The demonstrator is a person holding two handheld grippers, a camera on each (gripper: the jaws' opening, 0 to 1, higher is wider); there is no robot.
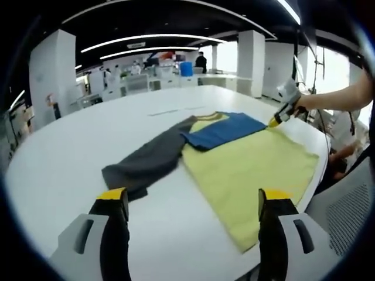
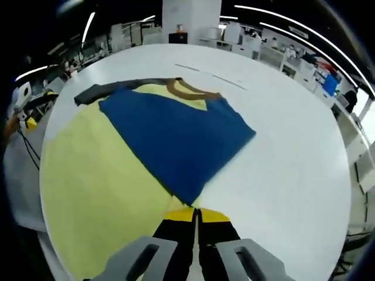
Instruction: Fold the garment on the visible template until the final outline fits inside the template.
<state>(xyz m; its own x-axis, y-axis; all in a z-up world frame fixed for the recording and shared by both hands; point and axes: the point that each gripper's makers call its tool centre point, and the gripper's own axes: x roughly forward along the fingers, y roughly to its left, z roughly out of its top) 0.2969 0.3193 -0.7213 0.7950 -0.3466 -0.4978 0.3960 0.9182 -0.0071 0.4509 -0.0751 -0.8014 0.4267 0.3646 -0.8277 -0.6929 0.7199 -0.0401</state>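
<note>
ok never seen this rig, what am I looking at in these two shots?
No robot arm here: a person holds a pair of tongs in each hand, with a fisheye camera riding on each. The left gripper view looks along the open left tongs over a white table with a yellow shirt; one grey sleeve lies spread out, the blue sleeve is folded onto the body. The right tongs show at the far edge. The right gripper view looks along the right tongs, shut at the edge of the blue sleeve.
</note>
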